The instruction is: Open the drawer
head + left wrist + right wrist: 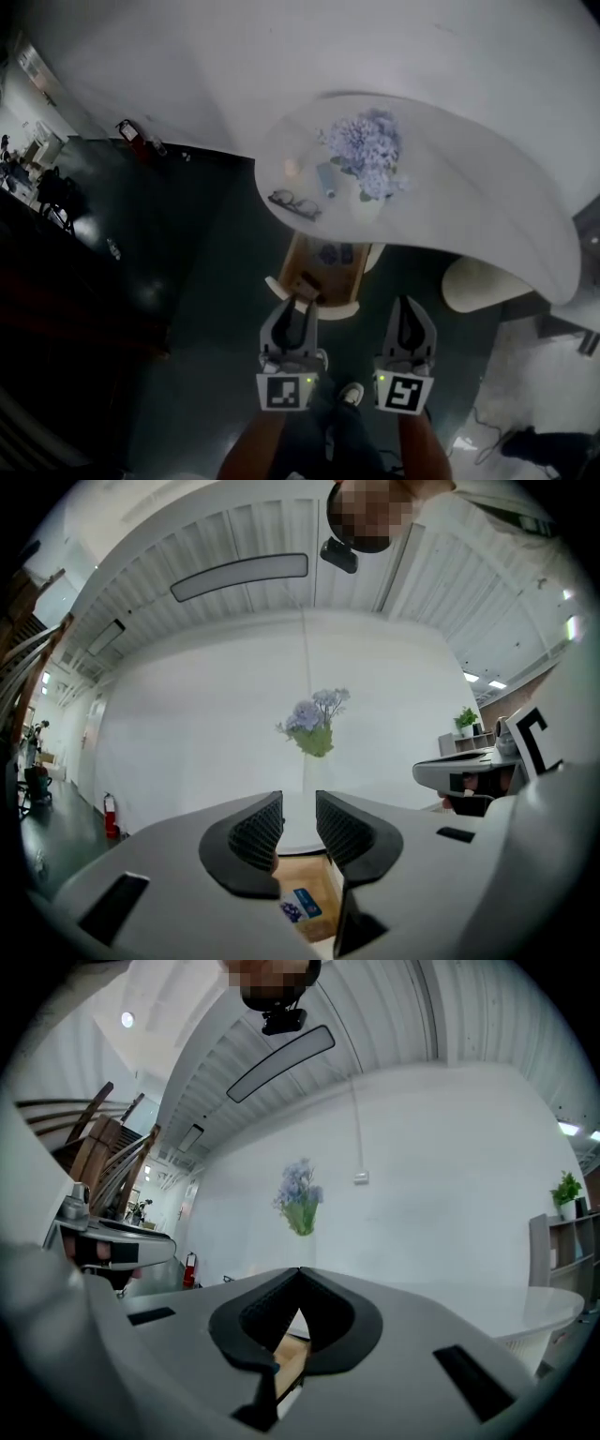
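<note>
The drawer [323, 272] stands pulled out from under the white round table [469, 202], its wooden inside showing with small blue items in it. My left gripper [299, 307] hovers just in front of the drawer's near edge, open, with nothing between its jaws. In the left gripper view the left gripper [299, 808] points level over the drawer [305, 892]. My right gripper [405, 307] hangs to the right of the drawer, shut and empty. In the right gripper view the right gripper's [299, 1274] tips meet, with a strip of the drawer [286, 1358] below.
A vase of pale blue flowers [367, 150], a pair of glasses [293, 202] and a small bottle [325, 178] sit on the table. A white round stool [483, 283] stands at the right. A red fire extinguisher [129, 131] stands by the far wall. Cables [502, 441] lie on the floor.
</note>
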Action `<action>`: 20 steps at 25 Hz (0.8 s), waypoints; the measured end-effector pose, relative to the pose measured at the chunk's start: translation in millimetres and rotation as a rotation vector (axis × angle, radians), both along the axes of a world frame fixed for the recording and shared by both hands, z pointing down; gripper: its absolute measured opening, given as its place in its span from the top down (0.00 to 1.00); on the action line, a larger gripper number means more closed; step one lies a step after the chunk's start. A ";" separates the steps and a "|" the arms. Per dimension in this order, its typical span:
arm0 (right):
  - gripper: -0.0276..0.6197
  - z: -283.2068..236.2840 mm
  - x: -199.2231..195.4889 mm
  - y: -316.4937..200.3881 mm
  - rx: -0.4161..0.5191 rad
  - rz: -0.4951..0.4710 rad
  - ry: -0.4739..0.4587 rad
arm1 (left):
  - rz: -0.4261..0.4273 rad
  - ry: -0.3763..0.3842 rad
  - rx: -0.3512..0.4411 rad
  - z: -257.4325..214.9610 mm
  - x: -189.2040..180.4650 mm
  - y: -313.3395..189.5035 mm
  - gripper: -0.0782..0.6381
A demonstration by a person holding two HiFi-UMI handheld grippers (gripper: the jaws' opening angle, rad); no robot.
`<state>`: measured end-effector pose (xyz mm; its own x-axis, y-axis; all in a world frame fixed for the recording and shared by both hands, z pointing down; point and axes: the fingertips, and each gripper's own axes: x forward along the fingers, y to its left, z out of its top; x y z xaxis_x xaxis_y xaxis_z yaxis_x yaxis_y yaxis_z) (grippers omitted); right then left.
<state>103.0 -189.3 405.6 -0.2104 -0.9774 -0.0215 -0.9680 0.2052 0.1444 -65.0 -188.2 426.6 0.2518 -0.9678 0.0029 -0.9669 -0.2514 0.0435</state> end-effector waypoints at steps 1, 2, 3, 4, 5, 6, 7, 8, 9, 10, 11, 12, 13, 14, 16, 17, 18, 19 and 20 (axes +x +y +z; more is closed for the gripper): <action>0.95 -12.7 3.8 -0.4 0.001 0.008 -0.012 | 0.007 -0.001 0.005 -12.9 3.6 -1.9 0.73; 0.95 -25.5 7.4 -0.4 0.001 0.016 -0.026 | 0.017 -0.002 0.009 -25.7 7.1 -3.7 0.73; 0.95 -38.5 10.6 -0.2 0.001 0.021 -0.038 | 0.027 -0.007 0.015 -38.4 10.6 -5.5 0.73; 0.95 -51.6 13.4 0.0 0.004 0.024 -0.043 | 0.037 -0.011 0.022 -51.3 14.0 -7.6 0.73; 0.95 -64.7 15.5 0.0 0.012 0.024 -0.044 | 0.045 -0.012 0.031 -64.0 17.1 -9.9 0.73; 0.95 -77.6 16.7 0.1 0.022 0.025 -0.046 | 0.052 -0.008 0.039 -76.1 19.7 -11.9 0.73; 0.95 -89.5 17.1 0.7 0.031 0.025 -0.046 | 0.059 -0.003 0.046 -87.1 21.9 -13.3 0.73; 0.95 -100.0 17.3 1.6 0.036 0.026 -0.042 | 0.065 0.001 0.053 -96.9 23.6 -14.3 0.73; 0.95 -109.3 17.5 2.2 0.037 0.027 -0.036 | 0.070 0.002 0.058 -106.0 25.1 -15.8 0.73; 0.95 -118.4 17.6 2.3 0.038 0.028 -0.032 | 0.075 0.004 0.061 -114.4 26.4 -17.8 0.73; 0.95 -126.9 17.4 2.1 0.039 0.029 -0.029 | 0.078 0.004 0.060 -121.6 27.4 -20.0 0.73; 0.95 -134.2 16.8 2.1 0.040 0.027 -0.021 | 0.081 -0.001 0.057 -126.9 28.3 -22.4 0.73; 0.95 -140.7 16.3 1.9 0.041 0.024 -0.007 | 0.086 -0.014 0.052 -130.6 29.4 -25.2 0.73; 0.95 -147.4 16.2 1.0 0.047 0.025 0.005 | 0.094 -0.025 0.047 -134.3 30.9 -28.5 0.73; 0.95 -161.2 17.2 -0.3 0.067 0.040 0.002 | 0.125 -0.039 0.057 -144.5 34.8 -33.5 0.73; 0.95 -166.7 19.3 -0.3 0.072 0.053 -0.003 | 0.144 -0.045 0.071 -150.1 37.9 -34.6 0.73; 0.95 -171.5 22.0 -0.3 0.076 0.066 -0.005 | 0.162 -0.047 0.086 -155.8 41.6 -35.4 0.73; 0.95 -176.0 24.4 -0.6 0.080 0.076 -0.002 | 0.177 -0.047 0.099 -161.5 45.1 -36.2 0.74; 0.95 -180.1 26.2 -1.1 0.087 0.083 0.001 | 0.190 -0.046 0.113 -167.2 47.7 -37.3 0.74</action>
